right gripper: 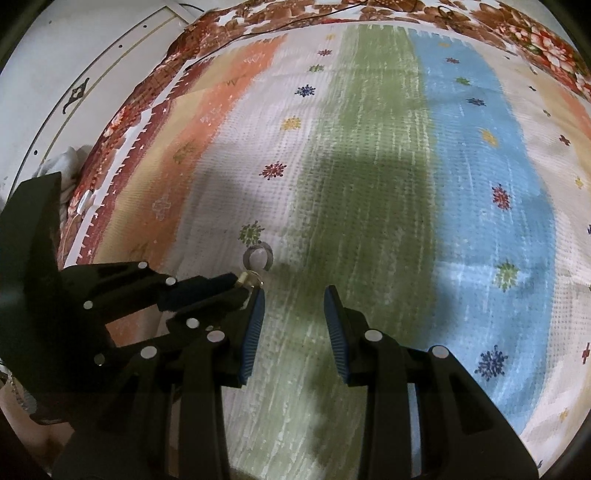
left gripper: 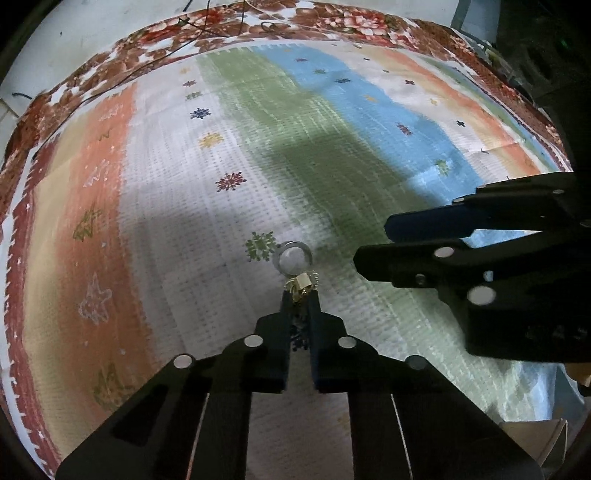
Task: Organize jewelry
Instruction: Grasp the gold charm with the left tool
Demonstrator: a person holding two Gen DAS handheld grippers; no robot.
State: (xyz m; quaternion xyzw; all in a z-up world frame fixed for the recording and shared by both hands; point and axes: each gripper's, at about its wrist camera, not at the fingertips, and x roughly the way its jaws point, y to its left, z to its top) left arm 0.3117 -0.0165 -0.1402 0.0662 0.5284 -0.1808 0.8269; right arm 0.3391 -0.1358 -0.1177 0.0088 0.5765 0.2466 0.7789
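- Your left tool (left gripper: pixel 300 291) points steeply down at the cloth, jaws drawn nearly together on a small gold ornament (left gripper: pixel 303 283) pinched at the very tips.
- That gold ornament belongs to a ring: its silver band (left gripper: pixel 294 257) stands out just beyond the fingertips, hoop facing the left camera, lower edge at the gold piece.
- From the right wrist view, the same ring (right gripper: pixel 258 258) sits at the end of the left tool's (right gripper: pixel 242 284) fingers, which reach in from the left edge. Whether the band rests on the cloth or hangs just above it, I cannot tell.
- Your right tool (right gripper: pixel 293 295) has its jaws parted to a narrow-to-middling gap, blue ribbed pads (right gripper: pixel 255 325) facing each other, nothing between them.
- Its left pad tip is just beside the left tool's tips and the ring; touching or not is unclear.
- In the left wrist view, the right tool (left gripper: pixel 373 243) enters from the right, tips near the ring but apart from it.
- Under both tools: a patterned cloth (left gripper: pixel 184 206) in orange, white, green and blue stripes with small flower motifs; one green flower (left gripper: pixel 261 246) lies just beside the band.
- Far edge: a red-brown floral border (left gripper: pixel 229 29) rims the cloth, with thin dark cords (left gripper: pixel 177 51) trailing over it.
- Beyond the border on the right wrist view, a pale panel (right gripper: pixel 85 74) with a dark decorative mark.
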